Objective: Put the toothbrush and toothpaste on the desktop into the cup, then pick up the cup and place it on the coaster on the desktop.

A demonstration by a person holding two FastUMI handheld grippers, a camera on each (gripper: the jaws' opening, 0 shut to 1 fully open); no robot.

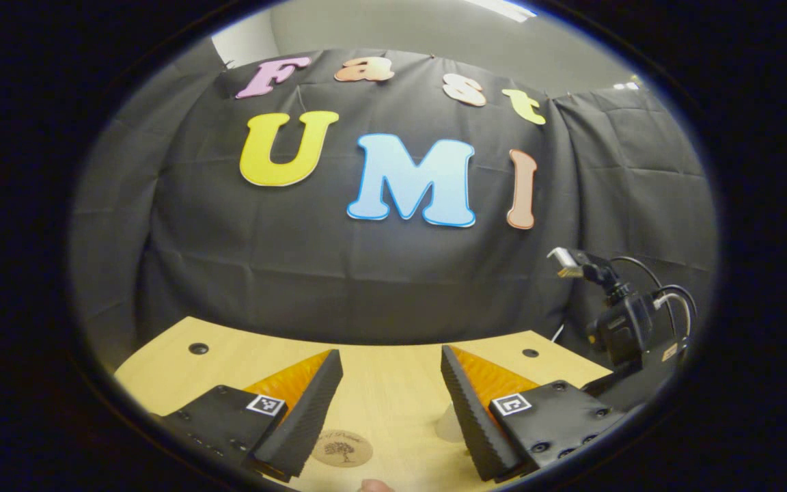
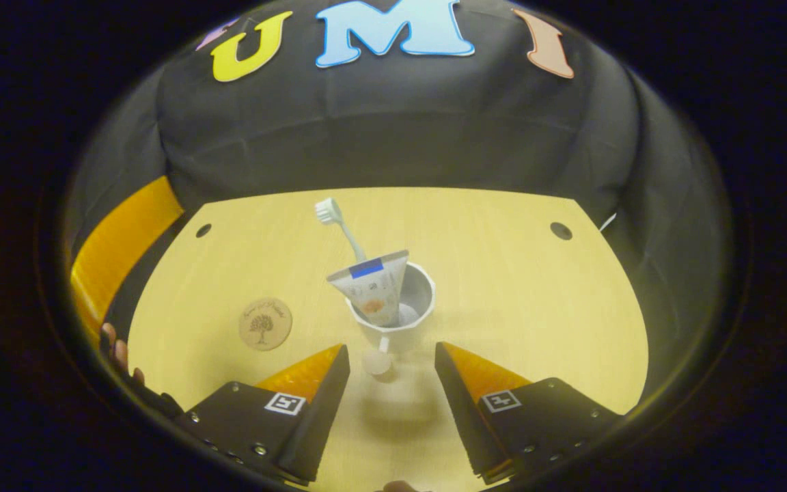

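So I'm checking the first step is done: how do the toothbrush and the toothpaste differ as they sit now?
The toothbrush is thin and sticks far above the rim, head up; the toothpaste is a wide flat tube whose crimped end reaches just above it. The toothbrush is plain white; the toothpaste is printed. Both stand in the cup, leaning toward the coaster.

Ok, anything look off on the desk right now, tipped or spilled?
Nothing stands out. The cup stands upright on the desk with the toothpaste and toothbrush leaning inside, and the coaster lies flat to its left, apart from it.
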